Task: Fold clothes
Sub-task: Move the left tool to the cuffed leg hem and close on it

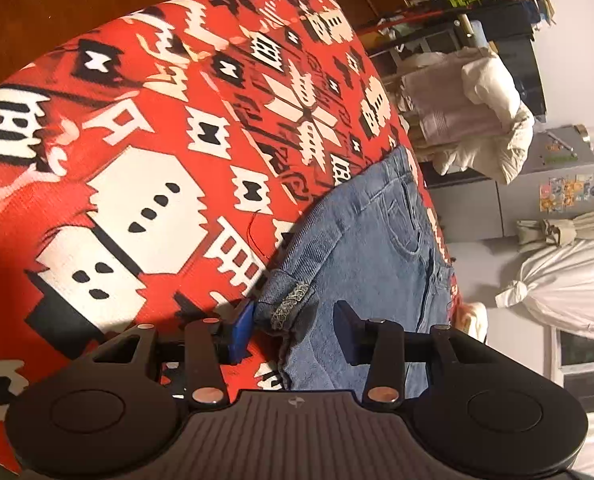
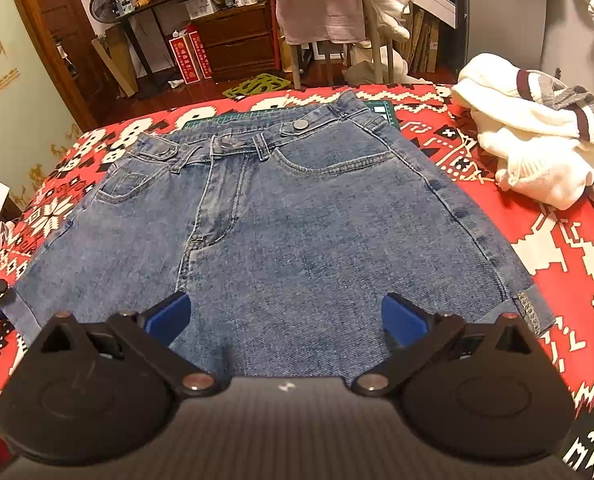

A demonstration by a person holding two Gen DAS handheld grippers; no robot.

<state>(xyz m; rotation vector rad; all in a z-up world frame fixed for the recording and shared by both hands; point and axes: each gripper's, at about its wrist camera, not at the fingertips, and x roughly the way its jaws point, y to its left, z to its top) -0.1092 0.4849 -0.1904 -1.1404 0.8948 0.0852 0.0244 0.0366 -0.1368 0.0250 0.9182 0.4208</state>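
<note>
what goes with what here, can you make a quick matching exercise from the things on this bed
Things:
1. denim shorts
2. white sweater
3. left gripper
4. right gripper

States:
A. bunched in a heap at the far right of the bedspread
B. open, hovering above the middle of the hem edge
C. spread flat, waistband away from the right wrist camera
D. open around a rolled cuff

Pairs: 1-C, 2-A, 3-D, 4-B
</note>
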